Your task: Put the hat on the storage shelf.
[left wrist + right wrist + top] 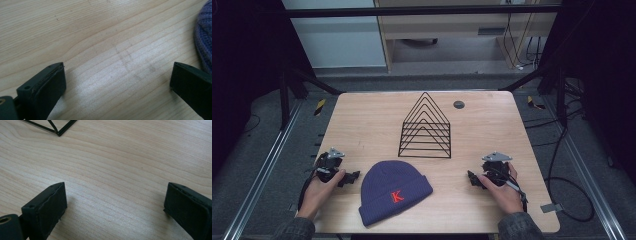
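While both tongs gape, beanie (395, 192) lies near table edge (437, 232)

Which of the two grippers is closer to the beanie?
The left gripper. Its jaws almost reach the edge of the purple beanie, whose knit shows in the left gripper view. The right gripper rests farther off, with bare wooden table between.

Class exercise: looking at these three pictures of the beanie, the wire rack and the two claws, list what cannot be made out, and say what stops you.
- Beanie: underside hidden in the high view; in the left gripper view the right edge cuts it to a sliver.
- Wire rack: top edge of the right gripper view leaves one corner.
- Small dark disc on the table: too small to identify.
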